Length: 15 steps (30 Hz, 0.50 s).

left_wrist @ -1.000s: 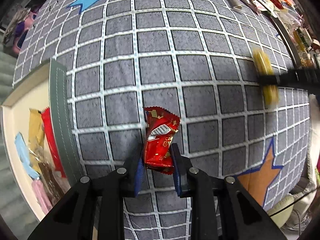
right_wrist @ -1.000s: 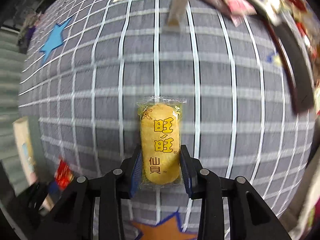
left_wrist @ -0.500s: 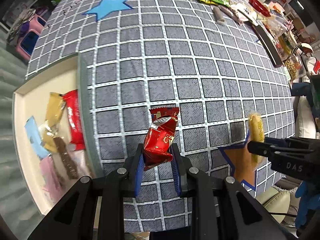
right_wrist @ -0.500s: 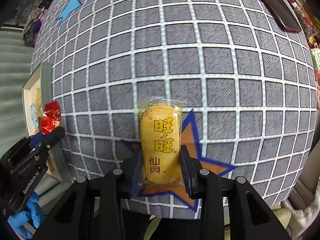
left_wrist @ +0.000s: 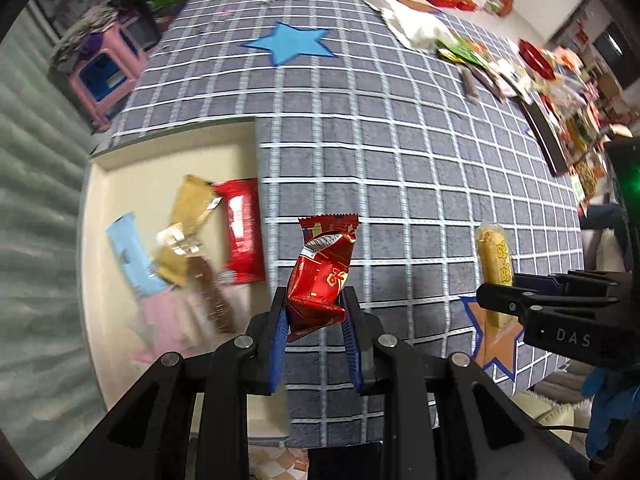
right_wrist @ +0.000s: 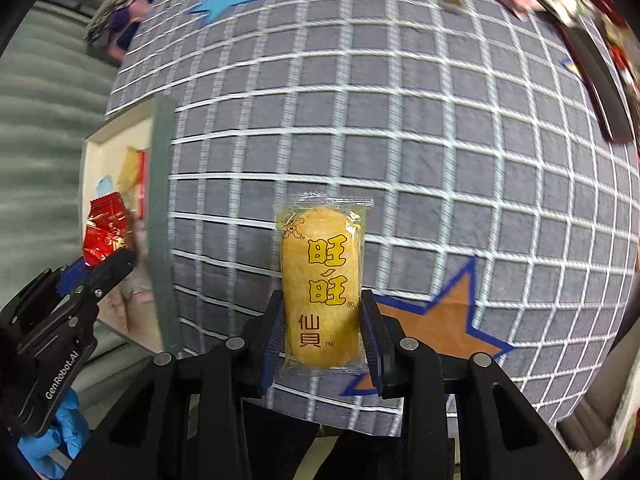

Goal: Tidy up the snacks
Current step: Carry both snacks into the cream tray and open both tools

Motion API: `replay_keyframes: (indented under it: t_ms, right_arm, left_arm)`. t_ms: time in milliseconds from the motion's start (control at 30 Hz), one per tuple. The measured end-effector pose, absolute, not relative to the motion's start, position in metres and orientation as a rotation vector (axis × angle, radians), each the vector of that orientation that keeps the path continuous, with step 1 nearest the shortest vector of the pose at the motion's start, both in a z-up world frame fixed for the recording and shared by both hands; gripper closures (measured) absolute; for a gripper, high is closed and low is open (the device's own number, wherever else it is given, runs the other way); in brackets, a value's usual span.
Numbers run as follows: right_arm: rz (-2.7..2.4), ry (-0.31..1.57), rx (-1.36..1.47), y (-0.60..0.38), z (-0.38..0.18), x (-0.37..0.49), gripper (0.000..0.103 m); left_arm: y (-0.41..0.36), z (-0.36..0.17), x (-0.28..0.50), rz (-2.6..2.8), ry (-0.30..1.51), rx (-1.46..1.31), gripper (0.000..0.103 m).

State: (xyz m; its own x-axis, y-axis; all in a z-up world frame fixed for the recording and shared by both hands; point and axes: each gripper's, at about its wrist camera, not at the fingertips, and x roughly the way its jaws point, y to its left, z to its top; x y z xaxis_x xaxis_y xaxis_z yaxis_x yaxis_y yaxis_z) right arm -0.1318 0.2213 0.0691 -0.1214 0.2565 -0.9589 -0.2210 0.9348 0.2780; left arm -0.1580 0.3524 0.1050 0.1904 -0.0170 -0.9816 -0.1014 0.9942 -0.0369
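My left gripper [left_wrist: 316, 320] is shut on a red snack packet [left_wrist: 322, 276] and holds it in the air above the grey checked tablecloth, just right of the cream tray [left_wrist: 120, 168]. My right gripper [right_wrist: 322, 332] is shut on a yellow rice-cracker packet [right_wrist: 322, 280] above the table's near edge by the orange star [right_wrist: 448, 320]. The right gripper with its yellow packet [left_wrist: 496, 264] shows at the right of the left wrist view. The left gripper with the red packet [right_wrist: 106, 232] shows at the left of the right wrist view, beside the tray [right_wrist: 160, 220].
The tray holds several snacks: a red packet [left_wrist: 242, 236], gold packets [left_wrist: 188, 208], a light blue one [left_wrist: 130, 256], a brown bar and a pink one. A pile of snacks [left_wrist: 520, 68] and a dark tray [left_wrist: 544, 136] lie at the far right. A blue star [left_wrist: 292, 42] marks the far cloth.
Both grippers have moved left toward the tray with their packets still held. The left gripper has risen, so more of the tray and the far table shows.
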Motion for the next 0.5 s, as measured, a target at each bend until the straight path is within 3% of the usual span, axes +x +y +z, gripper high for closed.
replay_keyframes:
  t_ms: [500]
  right_arm:
    - [0.717,1.571,-0.171,0.330,0.070,-0.100,0.065]
  left_arm:
    - [0.447,0.088,-0.185,0.295,1.369,-0.223,0.075]
